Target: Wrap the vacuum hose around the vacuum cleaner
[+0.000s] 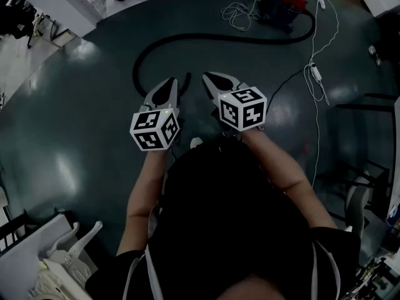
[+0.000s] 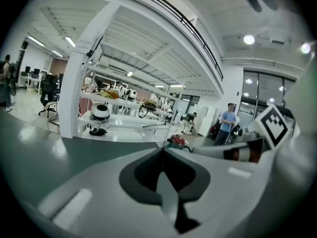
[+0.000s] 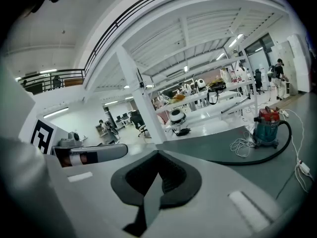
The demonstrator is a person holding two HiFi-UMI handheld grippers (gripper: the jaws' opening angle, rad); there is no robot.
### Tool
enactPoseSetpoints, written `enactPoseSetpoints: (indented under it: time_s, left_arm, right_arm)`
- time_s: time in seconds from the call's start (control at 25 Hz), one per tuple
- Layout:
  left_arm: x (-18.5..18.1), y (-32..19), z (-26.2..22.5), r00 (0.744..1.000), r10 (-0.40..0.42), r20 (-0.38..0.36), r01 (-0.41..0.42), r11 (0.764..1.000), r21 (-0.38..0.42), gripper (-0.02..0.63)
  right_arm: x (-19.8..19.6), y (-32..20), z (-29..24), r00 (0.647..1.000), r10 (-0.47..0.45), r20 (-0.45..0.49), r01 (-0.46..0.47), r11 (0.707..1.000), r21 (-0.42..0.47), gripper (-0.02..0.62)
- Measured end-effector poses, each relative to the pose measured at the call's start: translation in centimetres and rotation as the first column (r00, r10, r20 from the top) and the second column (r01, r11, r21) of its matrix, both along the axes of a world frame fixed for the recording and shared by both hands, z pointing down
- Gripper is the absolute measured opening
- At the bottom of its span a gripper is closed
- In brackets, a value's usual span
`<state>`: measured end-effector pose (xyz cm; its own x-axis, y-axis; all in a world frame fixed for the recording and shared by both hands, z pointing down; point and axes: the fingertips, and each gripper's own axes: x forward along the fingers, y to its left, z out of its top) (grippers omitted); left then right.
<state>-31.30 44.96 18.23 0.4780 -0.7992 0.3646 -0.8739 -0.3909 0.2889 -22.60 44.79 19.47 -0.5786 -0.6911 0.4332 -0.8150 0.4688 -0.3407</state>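
The red and dark vacuum cleaner point(image 1: 284, 4) stands on the floor far ahead at the top right; the right gripper view shows it as a red-topped teal body point(image 3: 267, 128). Its black hose point(image 1: 187, 39) runs left from it across the floor and curls back toward me, ending near my grippers. Both grippers are held side by side in front of my body, well short of the vacuum. My left gripper point(image 1: 172, 80) is shut and empty. My right gripper point(image 1: 206, 75) is shut and empty too. The left gripper view catches the vacuum's red top point(image 2: 177, 142) just past the jaw tips.
A white cable point(image 1: 240, 14) lies coiled beside the vacuum, and another white cord point(image 1: 317, 74) trails down the floor at the right. White benches with equipment point(image 3: 208, 105) stand beyond. A black frame point(image 1: 369, 130) is at the right, white furniture point(image 1: 62, 255) at the lower left. A person point(image 2: 228, 123) stands far off.
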Motion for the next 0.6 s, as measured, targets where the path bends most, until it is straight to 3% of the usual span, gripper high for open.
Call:
enactPoseSetpoints:
  time_s: [0.28,0.6]
  left_arm:
    - [-1.9,0.4,0.7,1.0,-0.008,-0.015,0.008,1.0,-0.014,0.009]
    - [-5.1,1.4,2.1,1.0,0.008,0.018,-0.008,0.999,-0.039,0.008]
  right_arm:
    - [-1.5,-0.1,0.6,0.999,-0.005,0.05,0.006,1.0,-0.019,-0.006]
    - [-4.3,0.5,3.1,0.998,0.0,0.069,0.004,0.998,-0.059,-0.005]
